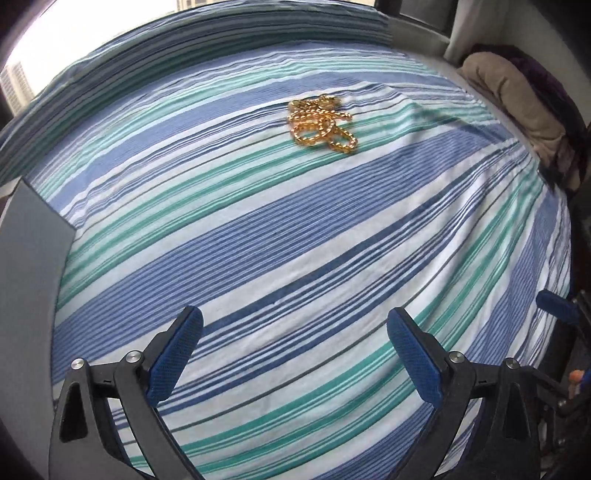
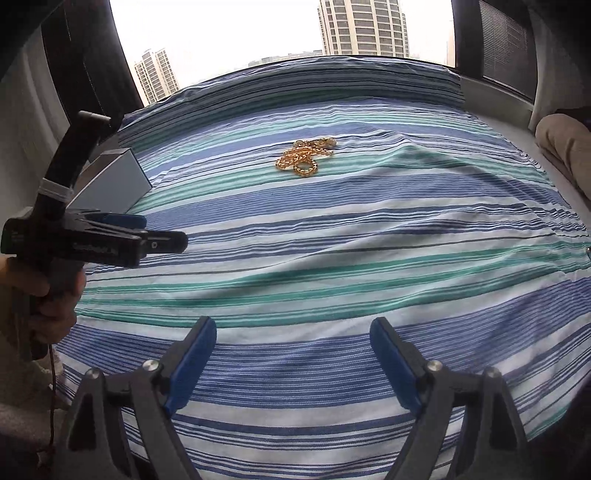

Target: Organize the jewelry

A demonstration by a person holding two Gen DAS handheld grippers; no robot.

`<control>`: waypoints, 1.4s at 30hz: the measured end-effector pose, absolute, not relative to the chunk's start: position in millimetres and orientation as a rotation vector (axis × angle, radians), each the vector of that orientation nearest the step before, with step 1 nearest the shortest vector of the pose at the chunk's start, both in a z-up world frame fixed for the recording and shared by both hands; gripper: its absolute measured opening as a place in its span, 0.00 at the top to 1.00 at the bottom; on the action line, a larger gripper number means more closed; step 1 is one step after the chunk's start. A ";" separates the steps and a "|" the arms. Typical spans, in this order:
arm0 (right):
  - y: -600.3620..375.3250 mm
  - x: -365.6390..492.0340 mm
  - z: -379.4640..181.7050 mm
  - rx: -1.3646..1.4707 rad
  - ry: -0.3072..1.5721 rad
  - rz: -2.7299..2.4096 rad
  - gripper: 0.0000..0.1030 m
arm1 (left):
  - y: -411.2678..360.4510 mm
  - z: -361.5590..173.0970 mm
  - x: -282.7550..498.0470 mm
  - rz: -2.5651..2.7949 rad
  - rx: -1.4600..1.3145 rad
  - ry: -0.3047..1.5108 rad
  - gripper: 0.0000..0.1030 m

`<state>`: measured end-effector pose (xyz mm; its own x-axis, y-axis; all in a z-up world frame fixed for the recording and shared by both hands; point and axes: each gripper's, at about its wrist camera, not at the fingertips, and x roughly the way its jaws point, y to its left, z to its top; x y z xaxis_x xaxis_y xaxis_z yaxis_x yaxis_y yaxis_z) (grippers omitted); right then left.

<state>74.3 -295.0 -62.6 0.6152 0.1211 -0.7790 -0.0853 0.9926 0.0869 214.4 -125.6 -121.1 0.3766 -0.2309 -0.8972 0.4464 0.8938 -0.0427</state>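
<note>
A tangled pile of gold chain jewelry (image 1: 322, 124) lies on the striped bedsheet (image 1: 295, 240), far ahead of both grippers; it also shows in the right wrist view (image 2: 304, 158). My left gripper (image 1: 295, 325) is open and empty, low over the sheet. It shows from the side in the right wrist view (image 2: 162, 236), at the left. My right gripper (image 2: 293, 336) is open and empty, also short of the jewelry. A grey-blue box (image 2: 110, 181) stands at the left, beside the left gripper; its flat grey side shows in the left wrist view (image 1: 33, 258).
A beige folded cloth or pillow (image 1: 517, 96) lies at the right edge of the bed, also in the right wrist view (image 2: 565, 147). A striped pillow (image 2: 295, 85) runs along the far edge under a window (image 2: 240, 33). The sheet has raised wrinkles (image 2: 406, 177).
</note>
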 end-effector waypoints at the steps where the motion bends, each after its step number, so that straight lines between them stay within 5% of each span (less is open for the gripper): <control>1: -297.5 72.0 -61.8 0.043 0.898 0.115 0.16 | -135.2 -121.9 221.0 -0.452 0.244 1.097 0.03; 18: -343.4 41.6 -52.0 0.114 0.904 0.042 0.16 | -220.5 -128.5 372.1 -0.349 0.139 1.117 0.03; 23: -350.6 33.9 -47.2 0.129 0.898 0.018 0.16 | -216.8 -146.1 380.1 -0.280 0.137 1.094 0.23; 24: -351.4 32.3 -46.9 0.128 0.898 0.013 0.16 | -213.8 -144.4 378.4 -0.279 0.131 1.072 0.37; 25: -352.3 31.2 -47.0 0.127 0.898 0.008 0.16 | -210.9 -141.7 375.3 -0.286 0.136 1.047 0.65; 27: -355.7 33.2 -49.0 0.130 0.904 0.000 0.16 | -200.8 -139.9 368.9 -0.311 0.127 1.052 0.75; 38: -350.8 73.1 -42.8 0.158 0.932 0.136 0.16 | -72.3 -141.6 254.9 -0.309 0.099 1.119 0.75; 41: -345.3 96.9 -32.7 0.140 0.948 0.192 0.16 | -44.7 -141.3 227.3 -0.256 0.087 1.120 0.67; 42: -341.8 105.4 -30.4 0.130 0.957 0.203 0.16 | -37.4 -140.0 219.6 -0.237 0.085 1.111 0.56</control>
<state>105.4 -341.8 -30.4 0.5589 0.2284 -0.7971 -0.1141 0.9734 0.1989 219.6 -37.4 -140.0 0.4213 -0.1463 -0.8951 0.2313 0.9716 -0.0499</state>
